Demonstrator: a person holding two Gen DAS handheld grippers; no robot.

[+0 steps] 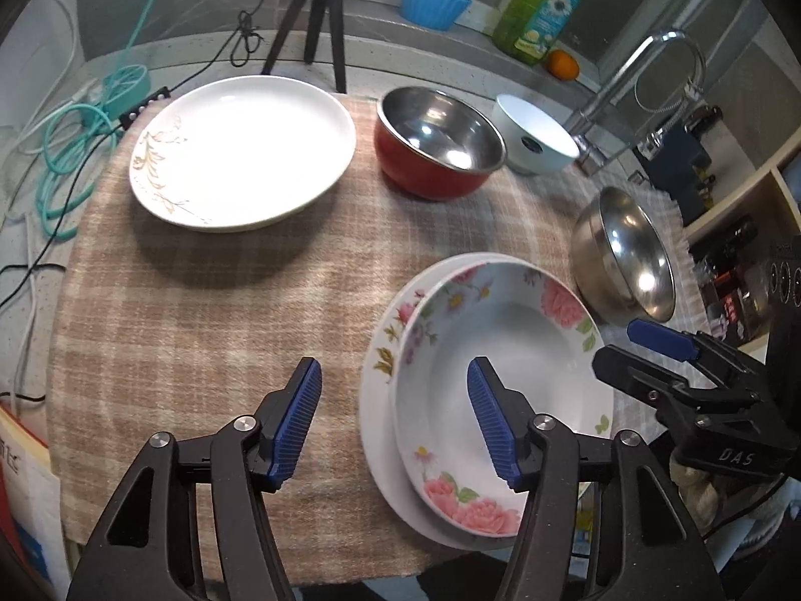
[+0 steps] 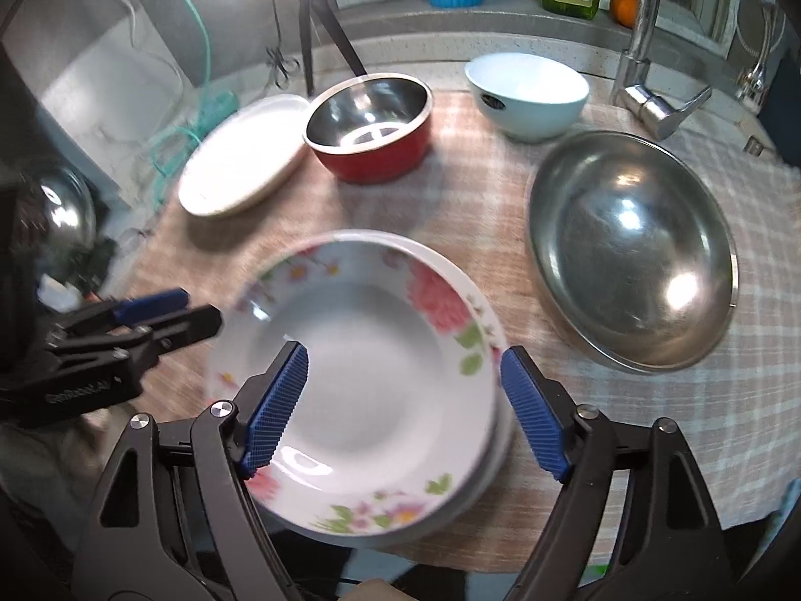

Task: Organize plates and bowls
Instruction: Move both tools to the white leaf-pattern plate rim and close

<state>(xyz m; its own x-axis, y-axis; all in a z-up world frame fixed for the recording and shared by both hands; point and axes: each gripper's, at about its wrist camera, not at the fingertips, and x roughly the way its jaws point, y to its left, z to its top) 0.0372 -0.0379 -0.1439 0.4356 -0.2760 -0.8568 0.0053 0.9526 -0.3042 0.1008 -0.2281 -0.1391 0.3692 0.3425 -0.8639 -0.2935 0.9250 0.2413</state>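
A floral deep plate point(image 1: 505, 350) point(image 2: 370, 380) lies stacked on a second floral plate point(image 1: 380, 400) at the cloth's near edge. My left gripper point(image 1: 395, 425) is open, its right finger over the stack's rim. My right gripper point(image 2: 400, 410) is open and empty above the floral plate; it also shows in the left wrist view point(image 1: 646, 345). A large white plate point(image 1: 240, 150) point(image 2: 245, 155) lies at the far left. A red steel bowl point(image 1: 435, 145) point(image 2: 370, 125), a white bowl point(image 1: 535, 135) point(image 2: 525, 95) and a large steel bowl point(image 1: 626, 260) point(image 2: 631, 245) stand behind and right.
A checked cloth point(image 1: 225, 310) covers the counter. A tripod point(image 1: 320, 15), teal cable point(image 1: 65, 150), blue tub point(image 1: 430, 2), soap bottle point(image 1: 540, 10), orange point(image 1: 563, 64) and tap point(image 1: 646, 90) line the back. Shelves stand right.
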